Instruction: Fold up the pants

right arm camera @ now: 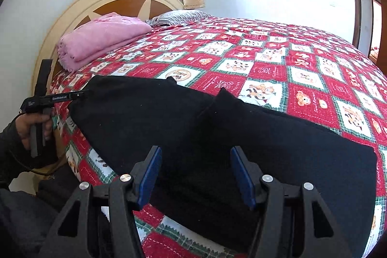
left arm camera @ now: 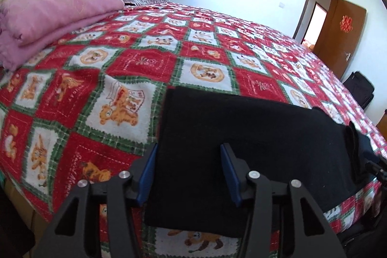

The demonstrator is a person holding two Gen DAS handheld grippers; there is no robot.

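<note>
While flat abed, pants (left arm camera: 241, 137) beneath left gripper (left arm camera: 188, 173)

The pants (left arm camera: 241, 137) are black matt cloth, dense and lint-flecked, lying on a bedspread (left arm camera: 145, 57) of soft quilted cotton printed in red, white and green. At the far left a folded pink blanket (left arm camera: 53, 13) looks fleecy and fuzzy. The headboard (right arm camera: 116, 1) is glossy cream-painted wood with brown panels. Each tool (left arm camera: 188, 173) has matt black plastic arms, smooth blue pads (left arm camera: 147, 175) and bright metal rivets (left arm camera: 254, 174). The door (left arm camera: 343, 40) at the far right is varnished brown wood.
</note>
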